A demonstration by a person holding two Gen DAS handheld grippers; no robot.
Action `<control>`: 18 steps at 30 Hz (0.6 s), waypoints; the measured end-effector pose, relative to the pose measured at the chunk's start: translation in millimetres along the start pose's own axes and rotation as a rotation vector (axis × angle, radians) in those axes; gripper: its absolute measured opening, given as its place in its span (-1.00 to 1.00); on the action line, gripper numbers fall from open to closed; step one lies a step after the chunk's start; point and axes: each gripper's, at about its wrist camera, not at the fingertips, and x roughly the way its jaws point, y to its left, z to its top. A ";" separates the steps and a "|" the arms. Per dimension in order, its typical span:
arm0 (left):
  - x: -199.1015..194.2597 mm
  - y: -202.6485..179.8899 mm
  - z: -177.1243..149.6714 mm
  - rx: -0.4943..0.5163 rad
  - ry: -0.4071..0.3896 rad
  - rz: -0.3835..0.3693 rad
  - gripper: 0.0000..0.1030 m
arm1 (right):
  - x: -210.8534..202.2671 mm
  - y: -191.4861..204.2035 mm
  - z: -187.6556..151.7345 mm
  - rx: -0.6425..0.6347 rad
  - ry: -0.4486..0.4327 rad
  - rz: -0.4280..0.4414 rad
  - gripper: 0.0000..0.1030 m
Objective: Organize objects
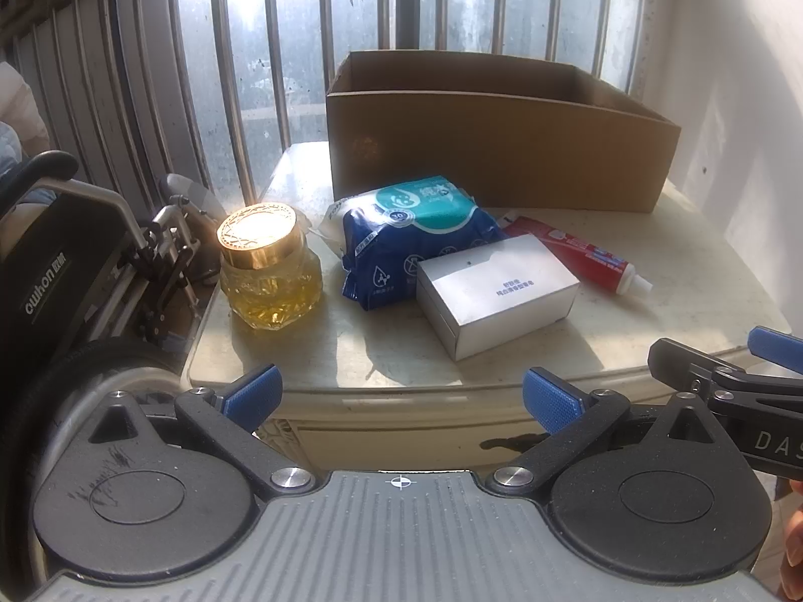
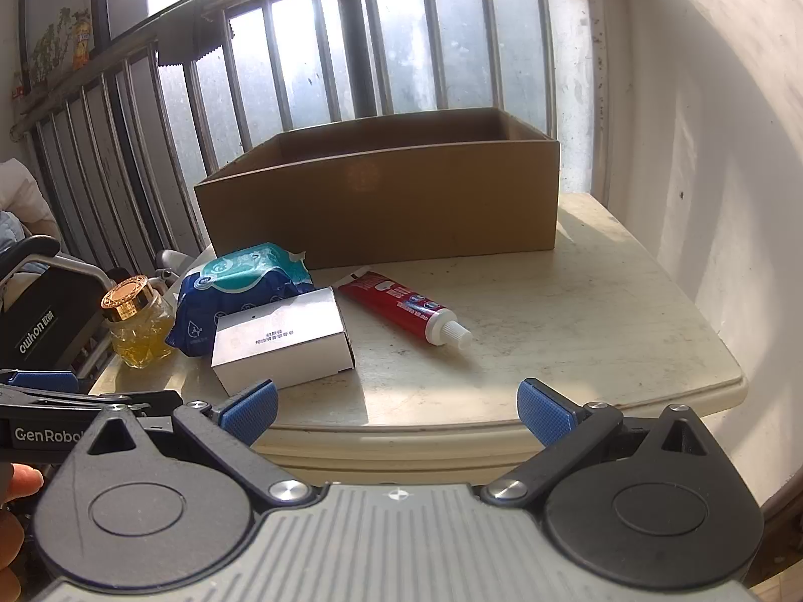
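From the left wrist camera, the left gripper [image 1: 401, 399] hangs at six o'clock with its blue pads spread wide and nothing between them, short of the near edge of the cream table [image 1: 652, 311]. At nine o'clock from the frame's middle stands a glass jar [image 1: 269, 276] of yellow liquid with a gold lid. Just right of it lies a blue wipes pack [image 1: 406, 231], and a silver box [image 1: 494, 288] leans against that pack near the centre. A red toothpaste tube [image 1: 577, 256] lies at three o'clock, partly behind the silver box. An open cardboard box [image 1: 497, 145] sits at twelve o'clock, behind them all. The right gripper [image 1: 753, 366] shows at the right edge. From the right wrist camera, the right gripper [image 2: 399, 411] is likewise wide apart and empty at six o'clock. The cardboard box [image 2: 381, 200] stands at twelve, the toothpaste tube [image 2: 406, 308] at centre, and the silver box [image 2: 281, 341], wipes pack [image 2: 236, 281] and jar [image 2: 135, 321] run toward nine o'clock. The left gripper [image 2: 75, 401] enters at eight o'clock.
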 end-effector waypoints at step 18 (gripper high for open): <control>1.1 0.5 -0.6 -0.004 0.004 -0.007 0.99 | -0.7 0.3 -1.0 0.001 0.000 -0.003 1.00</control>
